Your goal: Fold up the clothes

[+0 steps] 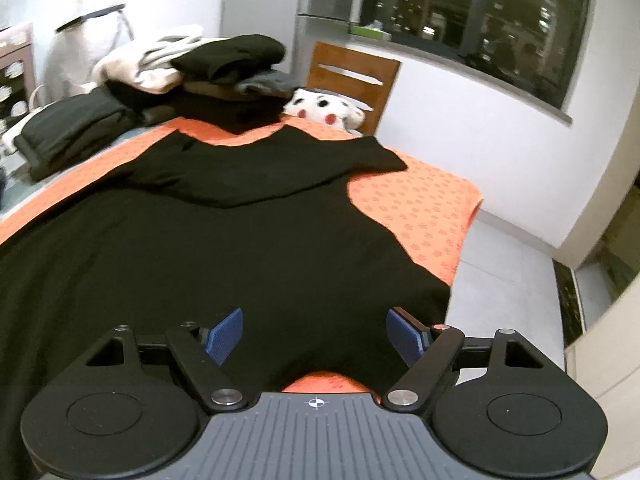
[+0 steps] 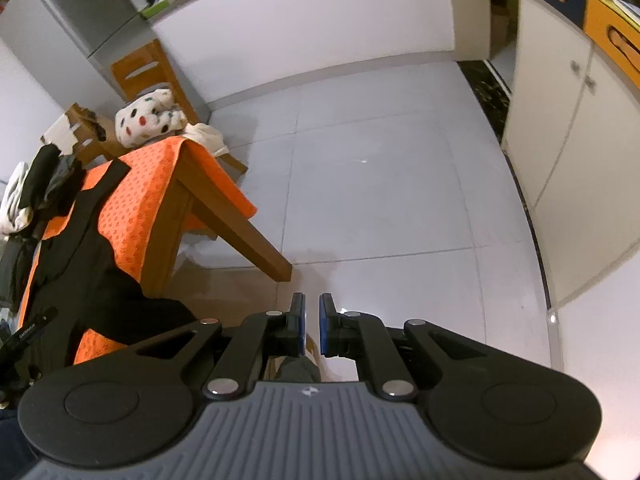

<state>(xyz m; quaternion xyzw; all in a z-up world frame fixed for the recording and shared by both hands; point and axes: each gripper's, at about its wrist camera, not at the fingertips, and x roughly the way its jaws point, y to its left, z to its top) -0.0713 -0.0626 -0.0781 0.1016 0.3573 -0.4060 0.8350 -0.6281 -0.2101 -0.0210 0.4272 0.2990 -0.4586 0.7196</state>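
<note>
My left hand-held gripper [image 1: 314,334] hangs spread over the near hem of the black garment [image 1: 240,240], which lies flat on the orange-covered surface [image 1: 420,208]. My right hand-held gripper [image 2: 311,322] is nearly pressed together, pinching nothing, out over the floor [image 2: 380,200]. I judge a fold about to start: next, pinch the hem.

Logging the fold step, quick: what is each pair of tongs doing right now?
Left tongs: open, holding nothing, above the black garment.
Right tongs: nearly shut, holding nothing, out over the floor.

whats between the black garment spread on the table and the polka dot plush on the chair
In the left wrist view, only a strip of orange cloth separates the black garment from the polka dot plush.
</note>
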